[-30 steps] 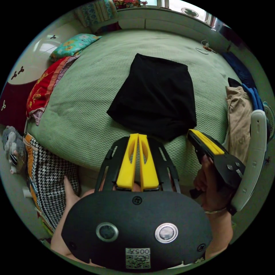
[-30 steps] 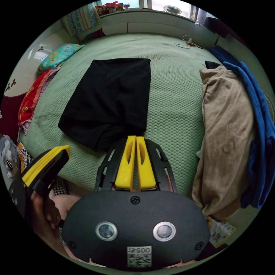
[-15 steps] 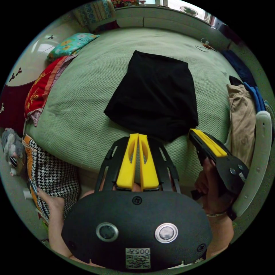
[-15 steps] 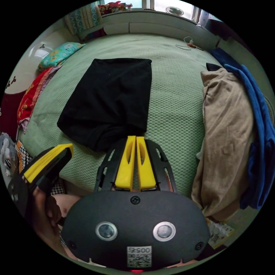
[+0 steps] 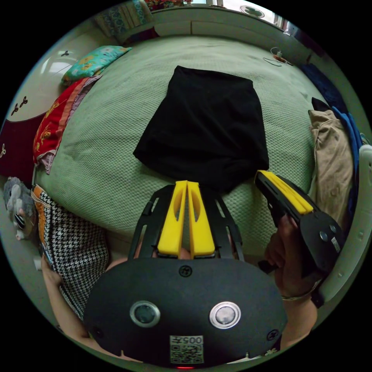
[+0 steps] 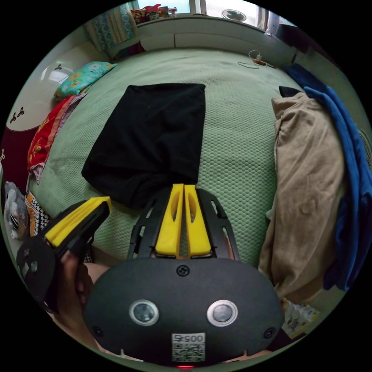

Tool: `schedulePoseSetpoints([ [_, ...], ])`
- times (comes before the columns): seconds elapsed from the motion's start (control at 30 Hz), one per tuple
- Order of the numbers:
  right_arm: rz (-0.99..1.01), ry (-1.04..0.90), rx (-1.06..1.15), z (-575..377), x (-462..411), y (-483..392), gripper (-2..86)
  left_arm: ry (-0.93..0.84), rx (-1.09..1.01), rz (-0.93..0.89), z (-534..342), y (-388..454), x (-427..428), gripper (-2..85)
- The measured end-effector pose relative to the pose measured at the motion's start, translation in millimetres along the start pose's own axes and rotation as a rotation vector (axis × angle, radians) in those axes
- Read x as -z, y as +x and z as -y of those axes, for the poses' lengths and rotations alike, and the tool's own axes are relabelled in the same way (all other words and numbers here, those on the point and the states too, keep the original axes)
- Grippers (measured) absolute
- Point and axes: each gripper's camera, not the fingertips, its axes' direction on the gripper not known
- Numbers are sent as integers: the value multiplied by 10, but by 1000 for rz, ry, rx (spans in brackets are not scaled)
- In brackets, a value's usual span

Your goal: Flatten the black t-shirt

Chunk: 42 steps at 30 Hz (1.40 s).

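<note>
The black t-shirt (image 5: 207, 126) lies folded into a rough rectangle on the green bedspread (image 5: 112, 128), in the upper centre of the left gripper view; in the right gripper view it sits left of centre, its near edge bunched into soft folds. The left gripper (image 5: 187, 185) fills the lower middle of its own view, its 2 yellow jaws pressed together with nothing between them, tips just short of the shirt's near edge. The right gripper (image 6: 183, 187) looks the same in its view, jaws closed and empty, tips at the shirt's near right corner; whether they touch the cloth is hard to tell. A hand (image 5: 288, 255) grips the right gripper at the lower right of the left gripper view. A beige garment (image 6: 306, 186) and blue clothing (image 6: 350, 166) are heaped at the right of the right gripper view. A floral pillow (image 5: 93, 62) and red fabric (image 5: 54, 124) lie at upper left.
</note>
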Motion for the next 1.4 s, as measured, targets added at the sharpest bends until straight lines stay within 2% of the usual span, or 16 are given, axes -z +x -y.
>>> schedulePoseSetpoints([
  [1.4,-32,4,1,-91,127,-353,-11,-14,34,-23,147,-1251,-84,-2],
])
